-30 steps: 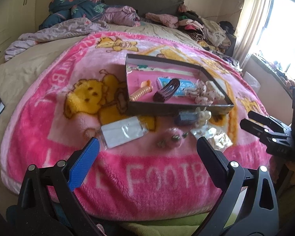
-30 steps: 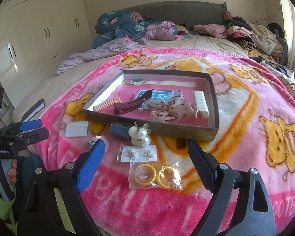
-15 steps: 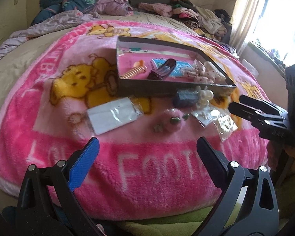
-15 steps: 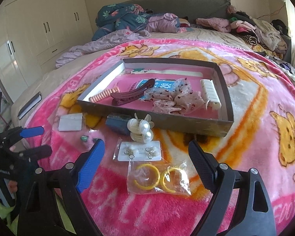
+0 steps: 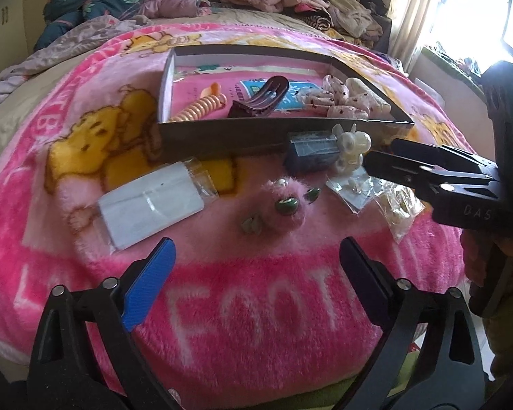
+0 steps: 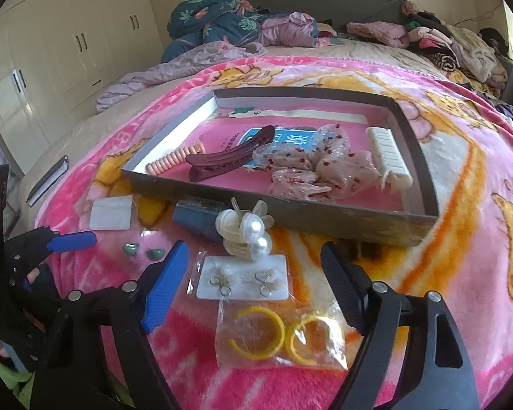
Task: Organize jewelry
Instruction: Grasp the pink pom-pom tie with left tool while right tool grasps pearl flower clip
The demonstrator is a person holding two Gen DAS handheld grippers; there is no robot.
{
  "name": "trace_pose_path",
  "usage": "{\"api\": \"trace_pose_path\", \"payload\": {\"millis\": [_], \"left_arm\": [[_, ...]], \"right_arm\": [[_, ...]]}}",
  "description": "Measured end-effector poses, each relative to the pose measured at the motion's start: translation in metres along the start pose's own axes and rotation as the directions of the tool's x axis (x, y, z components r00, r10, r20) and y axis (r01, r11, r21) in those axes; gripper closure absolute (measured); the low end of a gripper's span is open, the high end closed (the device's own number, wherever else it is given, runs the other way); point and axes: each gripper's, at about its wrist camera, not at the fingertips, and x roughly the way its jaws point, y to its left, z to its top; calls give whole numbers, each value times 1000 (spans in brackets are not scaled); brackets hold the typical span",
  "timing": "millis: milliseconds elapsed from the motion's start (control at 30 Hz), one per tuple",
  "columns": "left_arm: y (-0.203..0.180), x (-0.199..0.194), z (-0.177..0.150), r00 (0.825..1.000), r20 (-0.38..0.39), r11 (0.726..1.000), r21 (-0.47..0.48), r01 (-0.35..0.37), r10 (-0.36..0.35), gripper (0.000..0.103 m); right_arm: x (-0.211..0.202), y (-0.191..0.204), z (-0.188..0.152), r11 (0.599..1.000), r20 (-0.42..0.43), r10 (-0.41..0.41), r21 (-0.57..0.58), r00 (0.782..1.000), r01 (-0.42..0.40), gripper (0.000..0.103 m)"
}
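A shallow grey box on the pink blanket holds a maroon hair clip, a coiled orange hair tie, a floral scrunchie and a white comb. In front of it lie a pearl claw clip, a dark blue case, an earring card, a bag of yellow hoops, green earrings and a white packet. My left gripper is open just short of the green earrings. My right gripper is open over the earring card.
Piled clothes and bedding lie at the head of the bed. White wardrobes stand to the left. A dark notebook lies at the blanket's left edge. A window is at the right.
Both grippers have moved forward and lower toward the loose items in front of the box. Both stay open and empty.
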Motion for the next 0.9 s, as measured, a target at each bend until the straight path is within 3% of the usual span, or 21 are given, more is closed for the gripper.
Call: {"api": "trace_pose_path", "payload": {"millis": [100,167,367,433,667,900], "left_arm": [[0,5,4,1000,-9,1000,8,11,-11,32],[-1,10,6,1000,-19,1000,9,20,-20,34],[-1,16,11,999,-29,999,16,32,-32,37],[-2,18,13,999,-31,999,20,36,-35,37],[-6,29,20,997,-49,998,32,55,-54,41],[-12,38,26,996,-66,997,49,66,-63,70]], "right_arm": [[10,1,4,1000,-10,6,0,1000,-6,36],[15,1,5,1000,-12,2,-2,1000,-2,39],[29,-1,6,999,-30,31,13,999,-30,51],[31,-2,4,998,-35,66,23,997,-65,62],[26,-7,-1,996,-19,72,47,997,-71,68],[12,-25,-4,995,-1,47,90,999,-47,68]]}}
